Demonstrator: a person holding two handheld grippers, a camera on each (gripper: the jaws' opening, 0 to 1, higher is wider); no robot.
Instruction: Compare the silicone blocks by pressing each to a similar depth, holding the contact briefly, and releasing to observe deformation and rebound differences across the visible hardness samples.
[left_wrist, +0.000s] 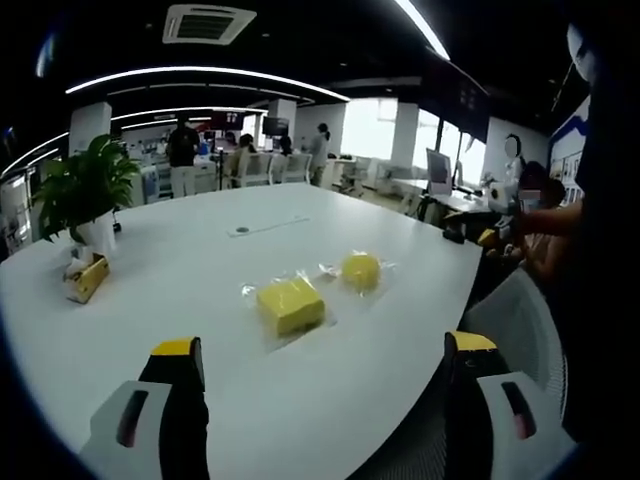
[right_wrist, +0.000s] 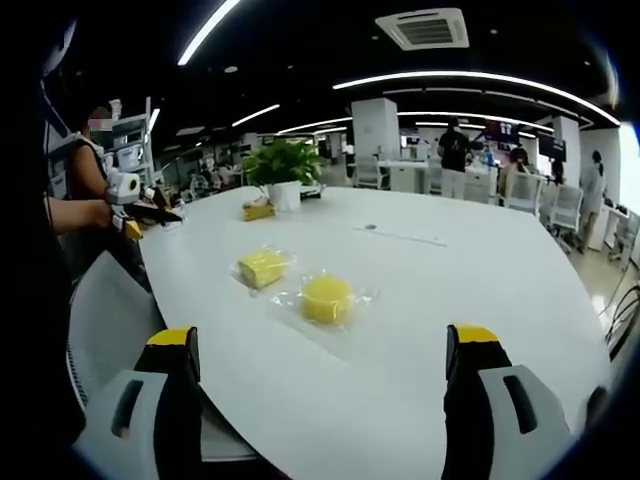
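Wide white table in an open office, ceiling light strips above, potted plant near the far edge. No readable writing. Two yellow blocks in clear wrap mid-table: square block just beside round block, bare tabletop all around. Left gripper and right gripper held above the near edge, jaws spread wide, gripping nothing.
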